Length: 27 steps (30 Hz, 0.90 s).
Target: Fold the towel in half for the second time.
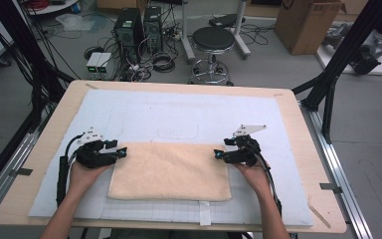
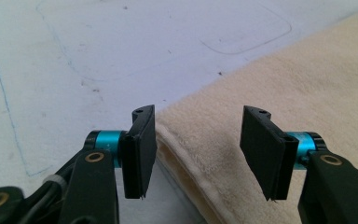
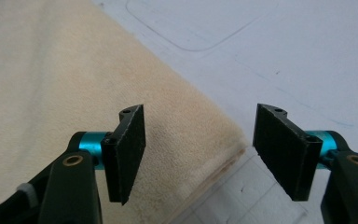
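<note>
Both grippers open, nothing held: left gripper point(image 1: 122, 151) at folded towel point(image 1: 171, 172) far-left corner, right gripper point(image 1: 219, 154) at far-right corner, on white mat point(image 1: 179, 114).

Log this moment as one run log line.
towel: folded, flat on mat | left gripper: open at towel's left corner | right gripper: open at right corner

Cream folded towel point(image 1: 171, 171) lies flat on the white mat point(image 1: 179, 117).
</note>
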{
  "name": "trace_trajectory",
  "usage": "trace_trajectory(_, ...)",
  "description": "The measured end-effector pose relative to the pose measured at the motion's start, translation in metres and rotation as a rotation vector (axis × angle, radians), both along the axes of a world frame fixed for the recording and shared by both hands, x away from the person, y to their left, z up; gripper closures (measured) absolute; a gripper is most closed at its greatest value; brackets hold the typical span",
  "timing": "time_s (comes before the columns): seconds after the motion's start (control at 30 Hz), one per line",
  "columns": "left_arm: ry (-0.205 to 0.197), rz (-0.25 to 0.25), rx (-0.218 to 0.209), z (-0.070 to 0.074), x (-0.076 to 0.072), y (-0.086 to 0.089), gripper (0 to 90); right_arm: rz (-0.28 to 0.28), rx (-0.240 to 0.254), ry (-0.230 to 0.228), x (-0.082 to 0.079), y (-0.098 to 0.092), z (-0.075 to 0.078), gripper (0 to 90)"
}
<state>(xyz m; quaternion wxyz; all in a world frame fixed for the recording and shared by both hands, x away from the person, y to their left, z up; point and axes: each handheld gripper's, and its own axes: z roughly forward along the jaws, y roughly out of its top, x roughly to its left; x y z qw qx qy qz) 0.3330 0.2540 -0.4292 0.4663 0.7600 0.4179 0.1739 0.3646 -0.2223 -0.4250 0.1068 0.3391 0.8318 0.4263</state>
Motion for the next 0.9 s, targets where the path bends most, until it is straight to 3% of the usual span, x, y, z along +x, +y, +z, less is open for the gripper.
trace_trajectory(0.17,0.027,-0.004,0.016,-0.004,0.003,-0.003,42.6,0.001,-0.022,0.03,0.005,0.005,-0.01,34.1)
trace_trajectory(0.23,0.06,0.0,0.037,-0.008,0.006,-0.004,42.8,0.0,-0.025,0.047,0.005,0.005,-0.012,35.5)
trace_trajectory(0.33,0.103,0.007,0.025,-0.013,0.01,-0.005,43.4,-0.005,-0.026,0.052,0.004,0.006,-0.012,38.4)
trace_trajectory(0.57,0.136,0.025,0.009,-0.016,0.012,-0.005,42.8,-0.016,-0.022,0.084,0.002,0.006,-0.016,43.0)
trace_trajectory(0.7,0.15,0.046,-0.005,-0.017,0.013,-0.004,37.7,-0.018,-0.008,0.096,0.004,0.004,-0.017,42.9)
trace_trajectory(0.9,0.159,0.035,-0.016,-0.018,0.014,-0.003,40.8,-0.029,0.006,0.11,0.004,0.004,-0.018,42.6)
